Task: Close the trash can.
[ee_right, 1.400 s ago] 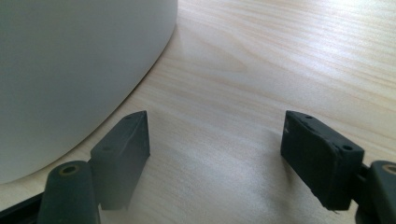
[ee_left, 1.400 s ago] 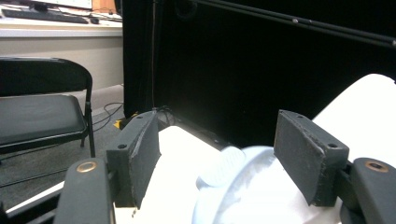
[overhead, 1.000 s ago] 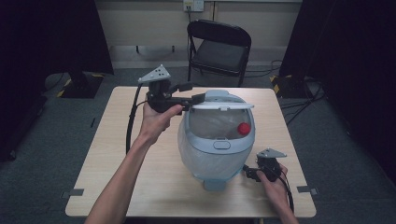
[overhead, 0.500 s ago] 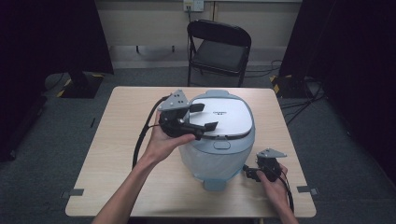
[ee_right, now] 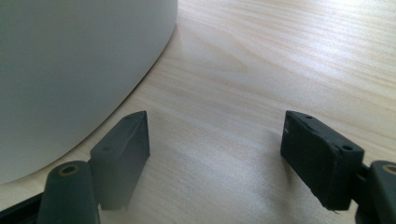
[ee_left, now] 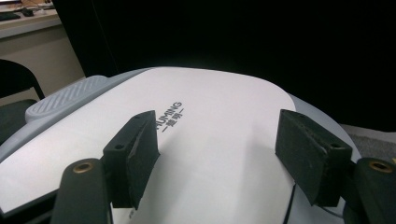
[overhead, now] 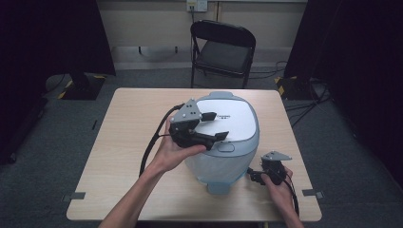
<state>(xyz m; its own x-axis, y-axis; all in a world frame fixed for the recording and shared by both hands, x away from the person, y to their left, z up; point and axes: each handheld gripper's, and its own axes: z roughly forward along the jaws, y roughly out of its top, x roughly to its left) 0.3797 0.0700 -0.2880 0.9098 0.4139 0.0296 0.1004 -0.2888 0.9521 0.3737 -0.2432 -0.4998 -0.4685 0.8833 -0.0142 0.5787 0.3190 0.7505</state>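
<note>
Two grippers on the table and one big rice cooker (overhead: 223, 142) sitting right between them, just right of the middle of the wooden table (overhead: 119, 142), its white lid (overhead: 230, 118) lying flat and shut on the pale blue body. The left gripper (overhead: 216, 126) sits over the lid's near-left part, held by the person's left hand (overhead: 173, 149), and its jaws stand wide apart with nothing between them; in the left gripper view the pads (ee_left: 135, 156) spread over the white lid (ee_left: 210, 140), the printed lettering (ee_left: 169, 116) in the gap and the ribbed grey handle (ee_left: 70, 95) at the far left. Whether the pads touch the lid, I can't tell. Down at the cooker's near-right foot, the right gripper (overhead: 254, 176) rests low by the table in the person's right hand (overhead: 280, 187), jaws also spread and holding nothing, with bare wood (ee_right: 233, 116) between them and the cooker's curved wall (ee_right: 70, 70) just beside the left jaw. Behind the table stands a black folding chair (overhead: 223, 47).
</note>
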